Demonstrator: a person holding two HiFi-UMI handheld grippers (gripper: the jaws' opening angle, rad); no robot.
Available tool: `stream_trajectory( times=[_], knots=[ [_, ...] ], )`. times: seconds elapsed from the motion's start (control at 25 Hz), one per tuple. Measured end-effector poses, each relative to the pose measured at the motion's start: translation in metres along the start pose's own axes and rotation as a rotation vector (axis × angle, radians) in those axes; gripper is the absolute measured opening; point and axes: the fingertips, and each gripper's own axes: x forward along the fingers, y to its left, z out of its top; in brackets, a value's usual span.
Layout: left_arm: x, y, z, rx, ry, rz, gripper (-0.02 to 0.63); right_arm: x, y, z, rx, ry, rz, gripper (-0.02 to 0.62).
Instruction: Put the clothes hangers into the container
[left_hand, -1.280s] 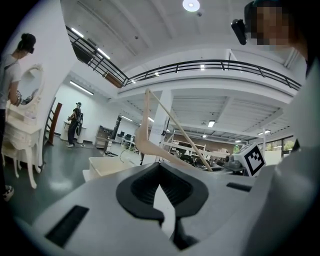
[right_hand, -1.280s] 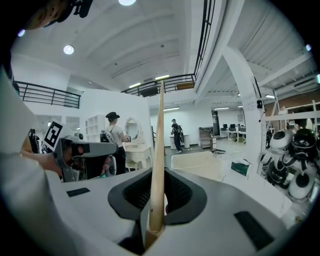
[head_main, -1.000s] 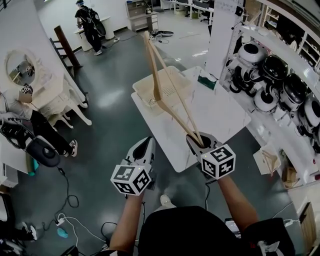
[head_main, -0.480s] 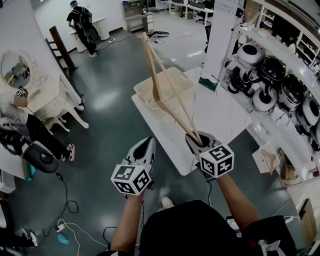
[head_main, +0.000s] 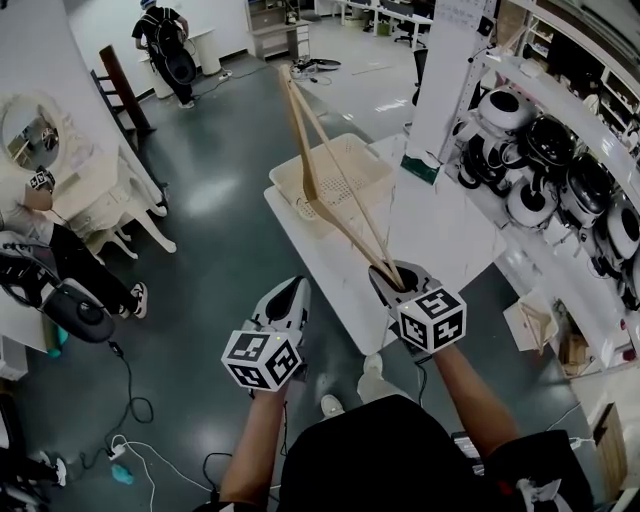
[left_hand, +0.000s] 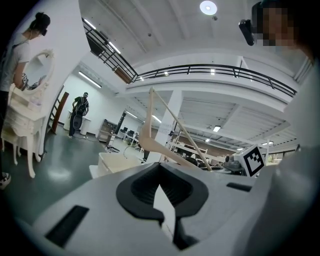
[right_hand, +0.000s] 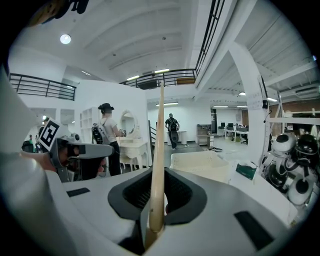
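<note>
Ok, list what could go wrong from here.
The right gripper pinches the long pale wooden clothes hanger at one end only, so it could swing or slip. The hanger looks longer than the cream perforated plastic basket, so it may catch the rim or lean out. The basket sits at a corner of the white table; a knock could push it off.

A glossy grey-green floor (head_main: 220, 200) carries a white table (head_main: 450, 240), a white mirrored dresser (head_main: 95, 195) and wall shelving (head_main: 560, 100).
</note>
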Motion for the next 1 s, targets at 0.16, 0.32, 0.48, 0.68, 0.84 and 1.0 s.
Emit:
stream_trajectory(
  times=[0.16, 0.32, 0.48, 0.68, 0.84, 1.0],
  knots=[
    [0.017, 0.008, -0.003, 0.0, 0.006, 0.023, 0.003, 0.012, -0.01, 0.004, -0.009, 0.001, 0.029, 0.061],
    [0.041, 0.011, -0.006, 0.002, 0.015, 0.036, 0.003, 0.024, -0.025, 0.008, -0.023, 0.004, 0.055, 0.061],
    [0.063, 0.01, -0.002, 0.008, 0.013, 0.036, 0.005, 0.033, -0.043, 0.012, -0.022, 0.003, 0.066, 0.061],
    [0.081, 0.017, 0.002, 0.005, 0.016, 0.042, 0.003, 0.046, -0.06, 0.016, -0.02, 0.011, 0.069, 0.061],
    [0.093, 0.022, 0.006, 0.004, 0.013, 0.051, 0.003, 0.058, -0.072, 0.018, -0.017, 0.016, 0.076, 0.061],
    [0.1, 0.033, 0.009, -0.005, 0.01, 0.071, 0.005, 0.072, -0.08, 0.019, -0.007, 0.029, 0.086, 0.061]
  ],
)
